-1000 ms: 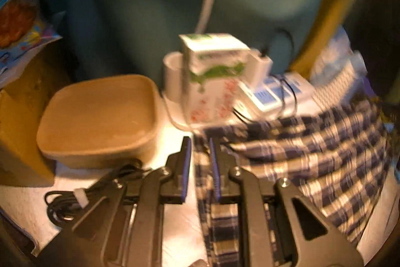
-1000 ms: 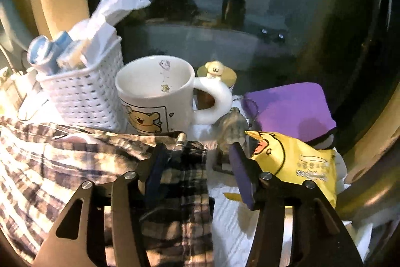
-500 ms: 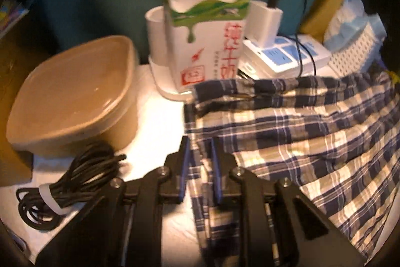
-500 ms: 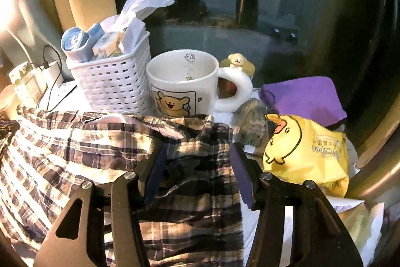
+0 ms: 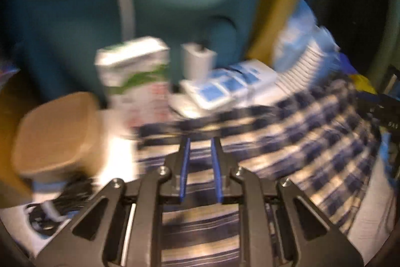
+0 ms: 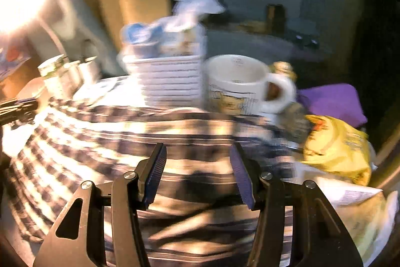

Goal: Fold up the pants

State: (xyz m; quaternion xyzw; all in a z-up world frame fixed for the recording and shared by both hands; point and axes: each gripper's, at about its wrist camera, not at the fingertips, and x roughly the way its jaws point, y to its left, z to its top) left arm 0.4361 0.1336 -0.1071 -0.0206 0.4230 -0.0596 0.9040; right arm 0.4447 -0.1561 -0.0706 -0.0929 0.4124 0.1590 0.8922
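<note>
The blue and white plaid pants (image 5: 287,131) lie spread on the white table; both views are motion-blurred. In the left wrist view my left gripper (image 5: 200,142) hovers over the cloth with a narrow gap between its blue pads, and no fabric shows pinched in it. In the right wrist view the pants (image 6: 100,142) fill the lower frame. My right gripper (image 6: 197,149) is wide open above the cloth, holding nothing.
Left view: a tan lidded container (image 5: 57,131), milk carton (image 5: 135,71), power strip with charger (image 5: 225,86), coiled black cable (image 5: 62,202). Right view: white basket (image 6: 170,76), bear mug (image 6: 240,84), yellow snack bag (image 6: 337,144), purple cloth (image 6: 332,101).
Both grippers swung fast over the pants, blurring the views. The left gripper moved right from the pants' left edge onto the cloth. The right gripper stayed open and moved left over the fabric.
</note>
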